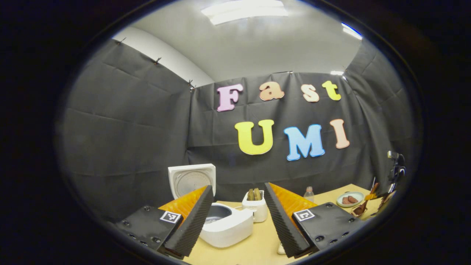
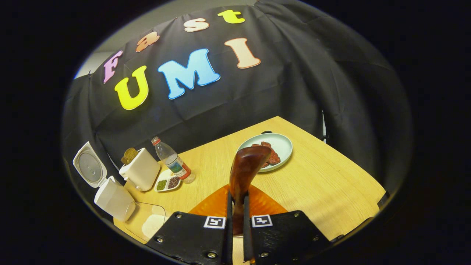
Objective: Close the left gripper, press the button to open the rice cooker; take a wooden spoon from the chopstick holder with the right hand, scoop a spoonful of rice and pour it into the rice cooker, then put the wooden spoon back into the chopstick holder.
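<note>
Wooden spoon clamped in R gripper jaws.

Left gripper spread wide, held level. Right gripper clamped on wooden spoon, angled downward.

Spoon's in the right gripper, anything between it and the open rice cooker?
Nothing visible blocks it. The right gripper holds the wooden spoon; the rice cooker, lid up, sits far left. The toaster and bottle stand behind that path; a glass bowl sits beside the cooker.
</note>
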Action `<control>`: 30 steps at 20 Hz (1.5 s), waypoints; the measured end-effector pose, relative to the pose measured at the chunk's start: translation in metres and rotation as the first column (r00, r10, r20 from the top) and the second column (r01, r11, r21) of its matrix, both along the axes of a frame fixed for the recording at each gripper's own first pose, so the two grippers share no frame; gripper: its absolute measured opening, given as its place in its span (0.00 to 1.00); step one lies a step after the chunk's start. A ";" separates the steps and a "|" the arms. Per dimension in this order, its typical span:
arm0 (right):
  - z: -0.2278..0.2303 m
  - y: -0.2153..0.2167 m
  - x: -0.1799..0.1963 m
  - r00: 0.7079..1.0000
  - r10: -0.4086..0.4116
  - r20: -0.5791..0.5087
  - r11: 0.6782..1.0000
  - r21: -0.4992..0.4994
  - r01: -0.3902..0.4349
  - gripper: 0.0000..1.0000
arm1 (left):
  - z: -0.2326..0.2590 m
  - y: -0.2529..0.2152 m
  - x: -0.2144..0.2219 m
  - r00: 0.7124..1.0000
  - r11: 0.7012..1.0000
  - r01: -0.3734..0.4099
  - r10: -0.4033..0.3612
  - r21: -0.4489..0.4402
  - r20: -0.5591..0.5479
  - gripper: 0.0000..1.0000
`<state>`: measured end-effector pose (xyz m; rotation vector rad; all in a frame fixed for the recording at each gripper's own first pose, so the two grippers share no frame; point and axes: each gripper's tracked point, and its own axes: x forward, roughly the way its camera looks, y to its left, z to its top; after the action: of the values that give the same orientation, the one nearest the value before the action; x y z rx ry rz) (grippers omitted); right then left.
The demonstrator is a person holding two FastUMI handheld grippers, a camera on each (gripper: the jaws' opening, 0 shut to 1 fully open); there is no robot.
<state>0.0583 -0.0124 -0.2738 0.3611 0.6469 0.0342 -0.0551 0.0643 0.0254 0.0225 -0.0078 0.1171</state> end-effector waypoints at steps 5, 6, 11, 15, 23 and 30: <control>0.009 -0.016 -0.009 0.999 -0.001 0.032 0.999 -0.046 0.003 0.27 | 0.000 -0.008 0.006 1.000 1.000 0.022 -0.022 -0.012 0.006 0.95; 0.013 -0.020 -0.011 0.999 -0.002 0.046 0.998 -0.068 0.005 0.43 | 0.000 -0.009 0.009 1.000 1.000 0.026 -0.026 -0.011 0.007 0.95; 0.044 -0.041 -0.018 0.993 -0.003 0.116 0.980 -0.197 0.026 1.00 | 0.002 -0.014 0.020 0.999 0.999 0.040 -0.039 -0.026 0.011 0.95; 0.095 -0.040 -0.017 0.977 0.005 0.215 0.976 -0.212 0.041 0.99 | -0.002 -0.006 0.032 1.000 0.999 0.030 -0.030 -0.020 0.003 0.95; 0.190 -0.020 -0.037 0.927 0.052 0.370 0.959 -0.277 0.057 0.99 | -0.011 0.038 0.078 0.999 0.999 -0.031 0.030 -0.041 -0.039 0.95; 0.217 -0.001 -0.051 0.907 0.054 0.417 0.946 -0.311 0.087 0.99 | 0.004 0.098 0.134 0.996 0.996 -0.085 0.085 -0.011 -0.023 0.95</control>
<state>0.0069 -0.0133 -0.0564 0.0330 0.2109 -0.0114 0.0784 0.1619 0.0297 0.0121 0.0165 0.2021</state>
